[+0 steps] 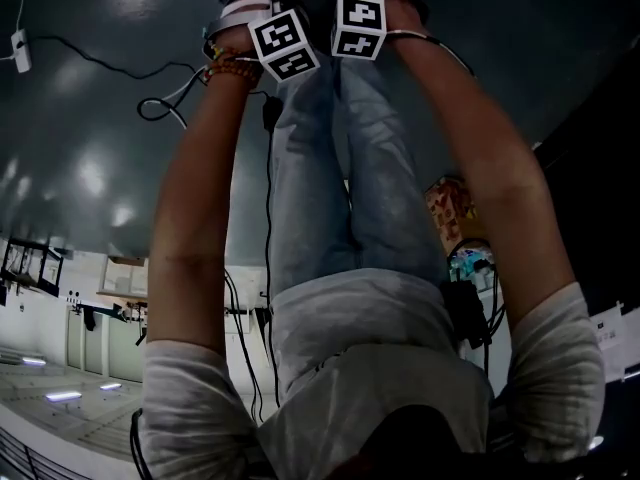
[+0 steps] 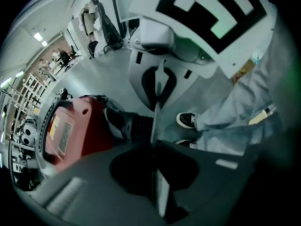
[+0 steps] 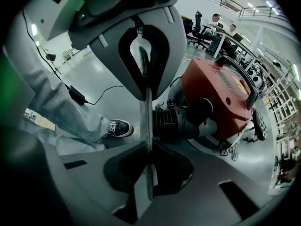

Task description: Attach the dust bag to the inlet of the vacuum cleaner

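A thin grey flat collar of the dust bag (image 3: 146,126) hangs edge-on between both grippers, also seen as a narrow plate (image 2: 155,140). My right gripper (image 3: 146,171) is shut on one edge of it. My left gripper (image 2: 155,166) is shut on the opposite edge, and each gripper faces the other across the plate. Just beyond the plate lies the red vacuum cleaner (image 3: 221,95) with its black ribbed inlet (image 3: 169,121) pointing at the plate. In the left gripper view the vacuum cleaner (image 2: 70,131) sits at the left. In the head view only the marker cubes (image 1: 283,43) and my forearms show.
My legs in jeans and dark shoes (image 3: 117,127) stand on the grey floor close to the inlet. A black cable and power brick (image 3: 77,95) lie on the floor. People sit at desks (image 3: 218,25) far behind. Shelving (image 2: 28,93) stands beyond the vacuum.
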A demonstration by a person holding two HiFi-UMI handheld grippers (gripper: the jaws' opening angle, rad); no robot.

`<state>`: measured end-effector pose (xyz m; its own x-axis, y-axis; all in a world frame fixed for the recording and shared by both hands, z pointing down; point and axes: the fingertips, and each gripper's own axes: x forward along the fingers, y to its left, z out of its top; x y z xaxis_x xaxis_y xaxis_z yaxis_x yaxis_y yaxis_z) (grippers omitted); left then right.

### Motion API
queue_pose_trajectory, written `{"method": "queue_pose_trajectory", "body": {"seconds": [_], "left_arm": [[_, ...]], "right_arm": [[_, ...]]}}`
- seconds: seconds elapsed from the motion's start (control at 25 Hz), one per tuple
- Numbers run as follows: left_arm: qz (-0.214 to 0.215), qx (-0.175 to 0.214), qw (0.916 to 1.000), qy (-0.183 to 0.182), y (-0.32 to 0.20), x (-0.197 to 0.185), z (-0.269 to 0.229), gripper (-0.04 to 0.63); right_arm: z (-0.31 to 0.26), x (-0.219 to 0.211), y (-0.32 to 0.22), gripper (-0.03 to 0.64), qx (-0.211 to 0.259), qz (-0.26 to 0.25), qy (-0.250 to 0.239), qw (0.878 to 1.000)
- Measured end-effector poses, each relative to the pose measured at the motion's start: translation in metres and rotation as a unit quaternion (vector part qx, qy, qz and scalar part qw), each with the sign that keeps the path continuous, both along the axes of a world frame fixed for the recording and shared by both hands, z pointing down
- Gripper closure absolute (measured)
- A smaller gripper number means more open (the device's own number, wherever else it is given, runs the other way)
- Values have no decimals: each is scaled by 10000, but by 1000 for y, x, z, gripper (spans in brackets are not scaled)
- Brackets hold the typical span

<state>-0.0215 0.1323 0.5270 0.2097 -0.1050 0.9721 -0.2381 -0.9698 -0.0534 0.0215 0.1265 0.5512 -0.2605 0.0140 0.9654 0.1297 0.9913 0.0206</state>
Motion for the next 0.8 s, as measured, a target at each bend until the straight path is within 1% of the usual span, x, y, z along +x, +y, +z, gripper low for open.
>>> {"method": "queue_pose_trajectory", "body": {"seconds": [0.16,0.24,0.4,0.52,0.68,0.8], "left_arm": [[-31,-255,9995,-162,2,-9,15,568],[-31,-324,9992,-225,4,-12,22,569],[8,-279,9993,-236,4,-10,16,569],[92,-189,9995,-236,-4,-6,8,568],[192,-239,9990,-316,-5,-9,18,568],[182,-327,9987,-345,-4,-10,24,568]], "right_arm": [[-12,-8,-4,584,169,-82,-162,9997],[-16,-13,-8,584,211,-138,-243,9994],[-7,-11,-7,584,50,-215,-131,9997],[0,-7,-7,584,1,-151,-71,9999],[-8,-10,-7,584,135,-226,-105,9996],[-9,-10,-6,584,181,-244,-147,9994]]}}
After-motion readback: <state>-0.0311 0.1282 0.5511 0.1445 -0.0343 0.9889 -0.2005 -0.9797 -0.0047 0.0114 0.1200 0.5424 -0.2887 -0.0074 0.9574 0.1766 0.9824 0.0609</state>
